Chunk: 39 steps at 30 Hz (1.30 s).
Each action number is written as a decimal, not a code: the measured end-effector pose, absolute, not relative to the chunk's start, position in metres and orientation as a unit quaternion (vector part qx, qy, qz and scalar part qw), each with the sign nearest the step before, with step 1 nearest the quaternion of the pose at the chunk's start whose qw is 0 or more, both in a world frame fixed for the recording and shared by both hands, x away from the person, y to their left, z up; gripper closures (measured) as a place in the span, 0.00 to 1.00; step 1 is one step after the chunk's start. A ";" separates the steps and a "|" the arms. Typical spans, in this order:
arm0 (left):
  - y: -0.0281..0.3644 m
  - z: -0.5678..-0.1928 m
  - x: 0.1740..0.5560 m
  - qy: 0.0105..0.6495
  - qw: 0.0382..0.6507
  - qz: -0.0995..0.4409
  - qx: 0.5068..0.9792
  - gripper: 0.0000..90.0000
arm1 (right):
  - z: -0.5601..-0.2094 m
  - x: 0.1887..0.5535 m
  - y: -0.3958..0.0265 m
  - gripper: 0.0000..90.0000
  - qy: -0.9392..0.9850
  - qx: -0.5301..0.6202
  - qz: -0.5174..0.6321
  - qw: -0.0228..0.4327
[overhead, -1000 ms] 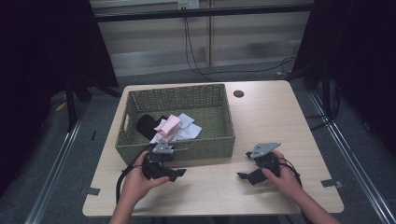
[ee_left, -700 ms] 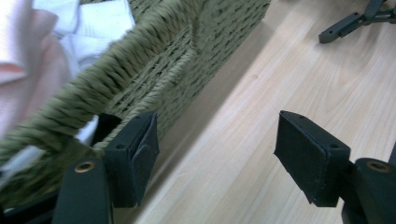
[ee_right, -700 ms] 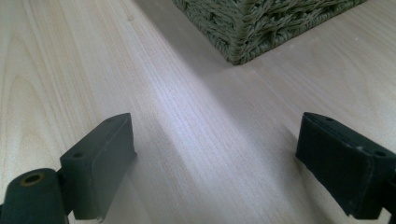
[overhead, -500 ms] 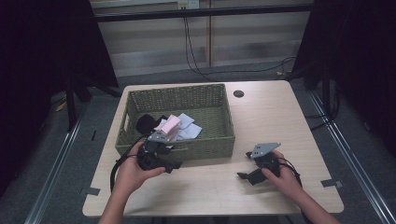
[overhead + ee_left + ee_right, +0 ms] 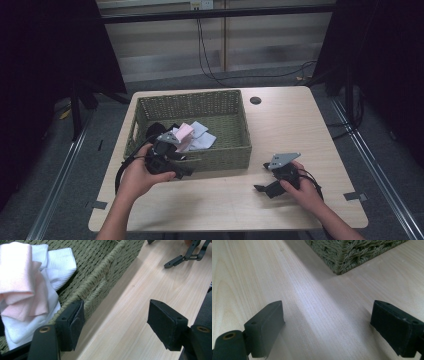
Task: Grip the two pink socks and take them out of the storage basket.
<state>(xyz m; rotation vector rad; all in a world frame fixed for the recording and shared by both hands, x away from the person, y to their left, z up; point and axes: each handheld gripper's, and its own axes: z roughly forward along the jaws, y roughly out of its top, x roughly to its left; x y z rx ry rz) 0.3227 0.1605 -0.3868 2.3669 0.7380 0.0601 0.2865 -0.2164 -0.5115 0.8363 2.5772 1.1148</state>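
Observation:
A green woven basket (image 5: 220, 152) stands on the left half of the table and holds a pink cloth (image 5: 184, 133), white cloths (image 5: 202, 137) and a dark cloth (image 5: 155, 129). My left gripper (image 5: 179, 169) hovers open at the basket's front wall. In the left gripper view its jaws (image 5: 120, 325) straddle the basket rim (image 5: 100, 282), one jaw inside beside the pink cloth (image 5: 17, 272) and white cloths (image 5: 58, 266), the other over the table. My right gripper (image 5: 265, 186) rests open low over bare wood, off the basket's front right corner (image 5: 347, 255), its jaws (image 5: 327, 327) holding nothing.
The light wooden table (image 5: 300, 125) has a round dark hole (image 5: 255, 100) near its back edge and tape marks (image 5: 352, 196) at the front corners. Cables trail from both grippers. The other hand's gripper (image 5: 185, 255) shows far off in the left gripper view.
My left gripper has moved away from the front edge and up to the basket's front wall. The right gripper has stayed where it was.

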 end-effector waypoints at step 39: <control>0.169 -0.355 0.394 0.333 0.299 0.031 0.894 0.33 | -0.512 0.287 -0.216 0.12 0.875 0.284 0.379 0.105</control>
